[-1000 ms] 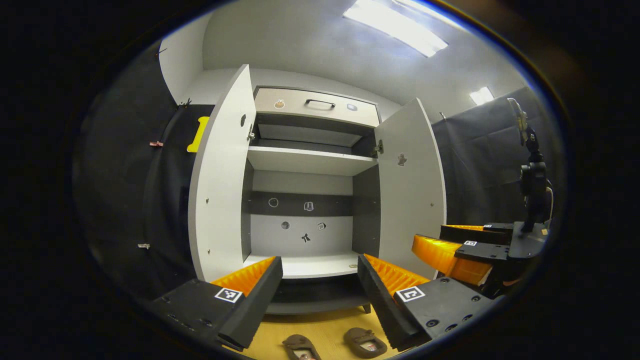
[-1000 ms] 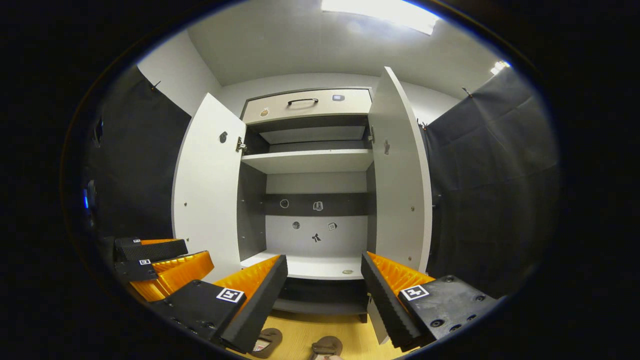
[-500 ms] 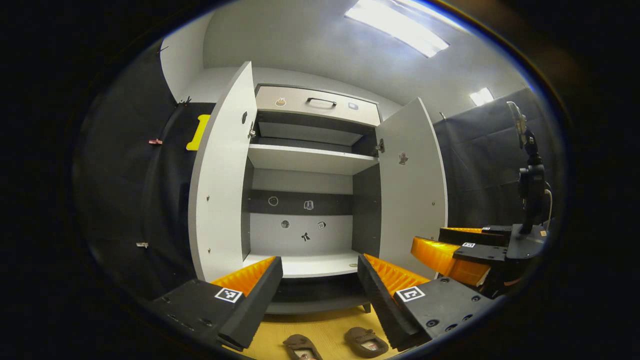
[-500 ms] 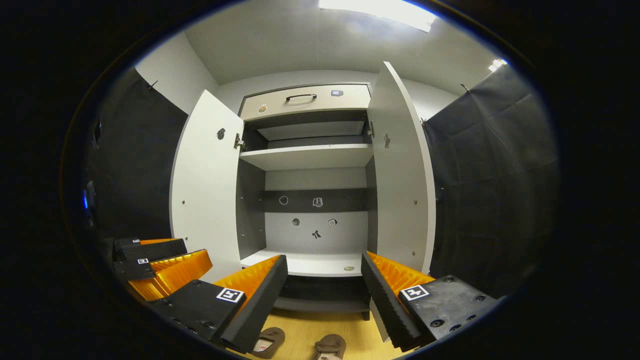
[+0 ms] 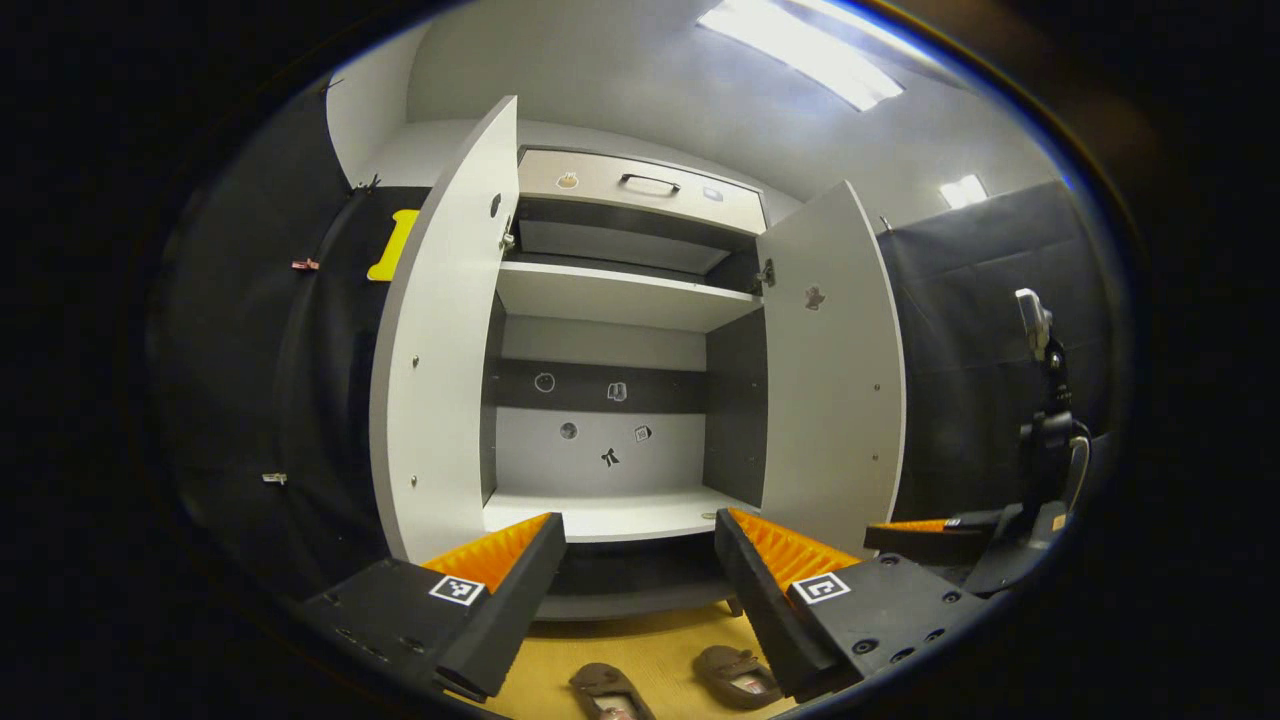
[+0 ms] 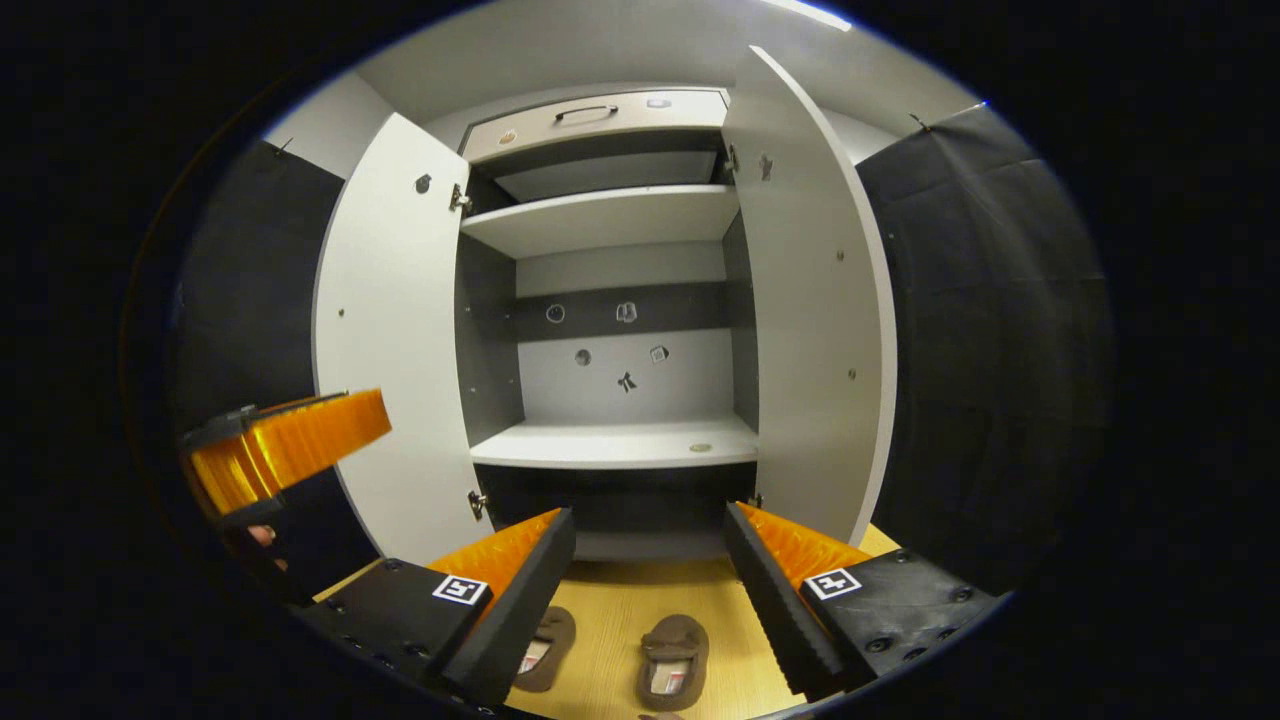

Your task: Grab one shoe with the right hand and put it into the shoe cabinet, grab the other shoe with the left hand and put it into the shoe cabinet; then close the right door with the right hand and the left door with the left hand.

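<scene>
The white shoe cabinet (image 5: 610, 515) (image 6: 615, 445) stands ahead, left door (image 5: 440, 340) (image 6: 390, 330) and right door (image 5: 830, 370) (image 6: 810, 300) both swung wide. Two brown shoes lie side by side on the wooden floor before it: one (image 5: 610, 690) (image 6: 548, 645) to the left, the other (image 5: 738, 675) (image 6: 675, 660) to the right. My left gripper (image 5: 640, 590) (image 6: 285, 455) is open, above and short of the shoes. My right gripper (image 6: 650, 590) (image 5: 925, 540) hangs open too, with the right-hand shoe showing between its fingers, farther down.
Inside the cabinet an upper shelf (image 6: 600, 215) and a lower shelf are bare; a drawer (image 5: 640, 190) with a handle sits on top. Black cloth walls flank both doors. A small camera on a stand (image 5: 1045, 430) stands at the right.
My right gripper has dropped and tilted down, bringing more floor and both shoes into view. The left gripper has lowered only slightly. Both stay open.
</scene>
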`<action>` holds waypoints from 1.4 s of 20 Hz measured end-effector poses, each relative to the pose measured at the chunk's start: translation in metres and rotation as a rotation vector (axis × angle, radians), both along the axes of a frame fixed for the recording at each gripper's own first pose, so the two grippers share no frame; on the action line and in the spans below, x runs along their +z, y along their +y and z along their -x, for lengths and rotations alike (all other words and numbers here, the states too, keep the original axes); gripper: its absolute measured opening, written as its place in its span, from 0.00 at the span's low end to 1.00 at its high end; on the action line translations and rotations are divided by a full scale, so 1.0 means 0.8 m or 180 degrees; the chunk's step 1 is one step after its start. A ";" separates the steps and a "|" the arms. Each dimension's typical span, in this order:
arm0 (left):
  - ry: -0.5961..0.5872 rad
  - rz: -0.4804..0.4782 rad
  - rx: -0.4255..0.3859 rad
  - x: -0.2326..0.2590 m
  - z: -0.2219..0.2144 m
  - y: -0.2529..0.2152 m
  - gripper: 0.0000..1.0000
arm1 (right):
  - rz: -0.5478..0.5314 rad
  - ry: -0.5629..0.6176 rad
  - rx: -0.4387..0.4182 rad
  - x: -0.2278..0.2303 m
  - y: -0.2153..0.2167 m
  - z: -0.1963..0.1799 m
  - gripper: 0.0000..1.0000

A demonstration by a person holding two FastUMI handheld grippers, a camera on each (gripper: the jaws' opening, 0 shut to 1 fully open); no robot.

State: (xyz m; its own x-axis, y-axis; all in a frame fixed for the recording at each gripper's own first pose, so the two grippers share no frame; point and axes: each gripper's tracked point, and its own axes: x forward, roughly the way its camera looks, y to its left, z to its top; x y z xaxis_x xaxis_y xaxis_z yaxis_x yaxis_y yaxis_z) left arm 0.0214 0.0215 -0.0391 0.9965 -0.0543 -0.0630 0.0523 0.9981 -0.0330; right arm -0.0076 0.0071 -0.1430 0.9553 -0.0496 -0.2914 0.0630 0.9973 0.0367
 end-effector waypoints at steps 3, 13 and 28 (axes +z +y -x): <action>-0.0078 -0.0066 0.0062 0.000 -0.012 0.007 0.96 | -0.0031 0.0241 0.0080 -0.056 0.008 0.010 0.99; -0.0152 -0.0234 0.0248 -0.024 -0.038 0.024 0.96 | -0.0347 0.1243 0.0161 -0.259 0.025 0.052 0.98; 0.0200 -0.0169 0.0361 -0.107 -0.051 0.033 0.96 | -0.0354 0.1723 0.0169 -0.413 0.013 0.036 0.80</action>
